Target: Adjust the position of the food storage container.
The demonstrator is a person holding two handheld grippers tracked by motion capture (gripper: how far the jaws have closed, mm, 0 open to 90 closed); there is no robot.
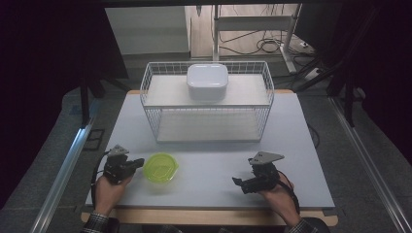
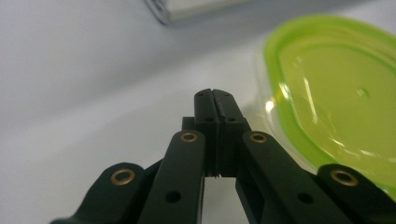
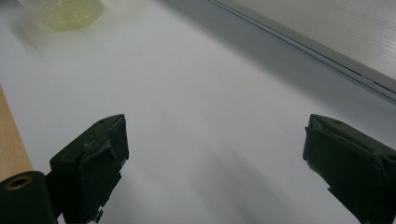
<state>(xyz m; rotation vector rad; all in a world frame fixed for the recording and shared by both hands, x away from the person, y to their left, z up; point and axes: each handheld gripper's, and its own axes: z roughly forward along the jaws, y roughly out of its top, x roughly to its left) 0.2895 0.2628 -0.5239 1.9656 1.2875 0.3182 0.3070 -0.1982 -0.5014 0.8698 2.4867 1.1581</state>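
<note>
- High view: the left hand-held gripper (image 1: 137,162) lies low at the near left of the table (image 1: 291,145), its tip just beside the left edge of the green lid (image 1: 161,167); whether they touch I cannot tell. The lid lies flat on the table, near left of centre. The right hand-held gripper (image 1: 237,181) rests at the near right, well apart from the lid, pointing left. A wire basket (image 1: 150,87) stands at the far middle of the table, with a white box (image 1: 208,81) on its top shelf.
- Left gripper view: the left hand-held gripper (image 2: 215,95) has its jaws pressed together with nothing between them. The lid (image 2: 336,93) lies just to the right of the tip, its clear rim near the jaws.
- Right gripper view: the right hand-held gripper (image 3: 215,149) has its jaws wide apart over bare table (image 3: 201,93), nothing between them. The lid (image 3: 70,11) shows blurred at the far left.
</note>
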